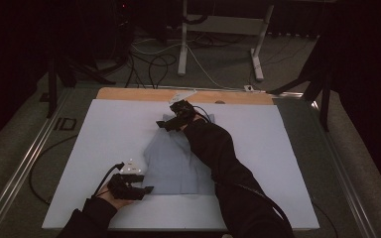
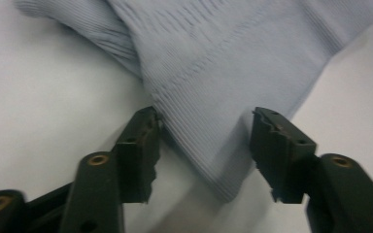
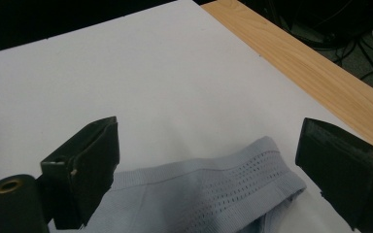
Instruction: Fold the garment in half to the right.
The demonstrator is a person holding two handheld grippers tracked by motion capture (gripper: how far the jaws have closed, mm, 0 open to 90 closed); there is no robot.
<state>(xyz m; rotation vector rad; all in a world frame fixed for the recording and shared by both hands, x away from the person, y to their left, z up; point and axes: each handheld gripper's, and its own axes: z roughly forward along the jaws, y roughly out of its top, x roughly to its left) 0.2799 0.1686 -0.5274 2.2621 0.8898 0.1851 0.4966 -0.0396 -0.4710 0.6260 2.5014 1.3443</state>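
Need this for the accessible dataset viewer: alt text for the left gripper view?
A corner of a pale blue ribbed garment lies on a white table surface, pointing between the left gripper's two black jaws, which stand apart on either side of it. The left jaw's tip sits against the fabric edge.

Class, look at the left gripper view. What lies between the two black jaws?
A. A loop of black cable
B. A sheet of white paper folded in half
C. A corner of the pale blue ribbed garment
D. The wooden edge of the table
C: in the left gripper view a corner of the pale blue ribbed garment lies on the white table cover between the left gripper's parted jaws.
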